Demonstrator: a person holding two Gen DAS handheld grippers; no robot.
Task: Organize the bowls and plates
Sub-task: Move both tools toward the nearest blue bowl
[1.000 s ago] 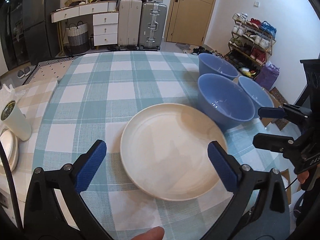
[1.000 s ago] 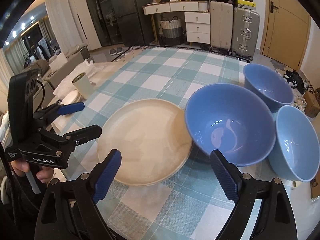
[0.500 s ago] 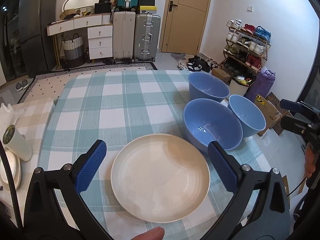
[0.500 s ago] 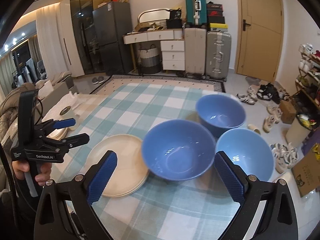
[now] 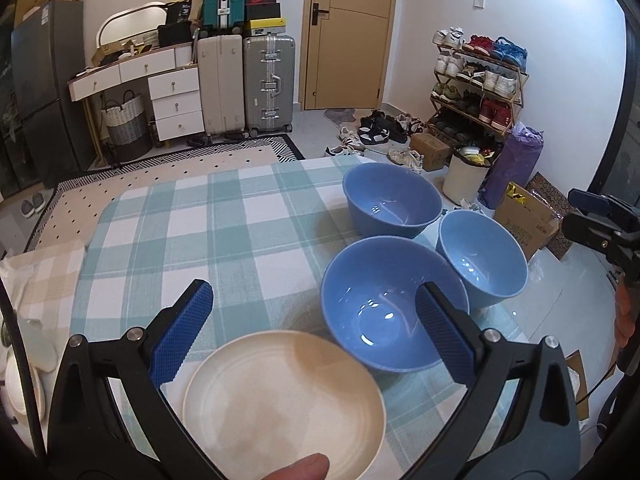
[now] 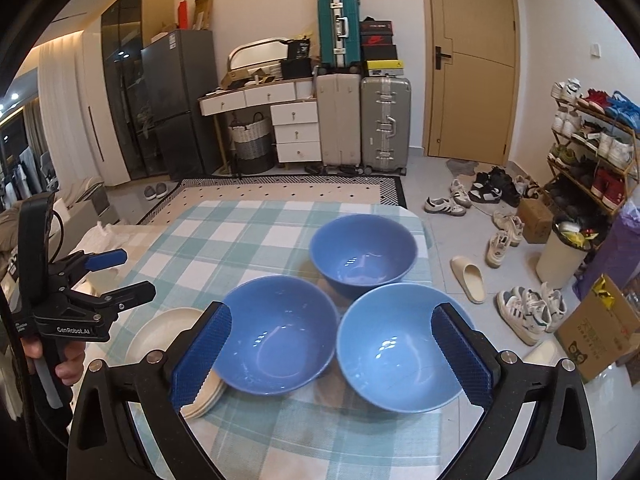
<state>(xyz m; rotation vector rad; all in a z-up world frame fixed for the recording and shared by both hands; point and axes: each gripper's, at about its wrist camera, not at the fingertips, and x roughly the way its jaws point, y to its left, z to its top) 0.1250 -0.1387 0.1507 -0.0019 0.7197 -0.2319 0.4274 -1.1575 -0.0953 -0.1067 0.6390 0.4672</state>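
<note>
At the table's point(image 6: 256, 240) near left edge lies the cream plate point(image 6: 160, 332), under the left gripper point(image 5: 316, 332), jaws wide and empty; beside it three blue bowls point(image 6: 280, 344) cluster toward the right edge, the right gripper point(image 6: 332, 356) above them, its jaws having just opened wide, gripping nothing

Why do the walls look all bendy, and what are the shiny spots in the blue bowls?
Left wrist view: the fisheye lens bends the door and darkens the corners; the nearest bowl shows small white glints from lights. Right wrist view: same bending, and all three bowls carry glints; everything looks sharp.
</note>
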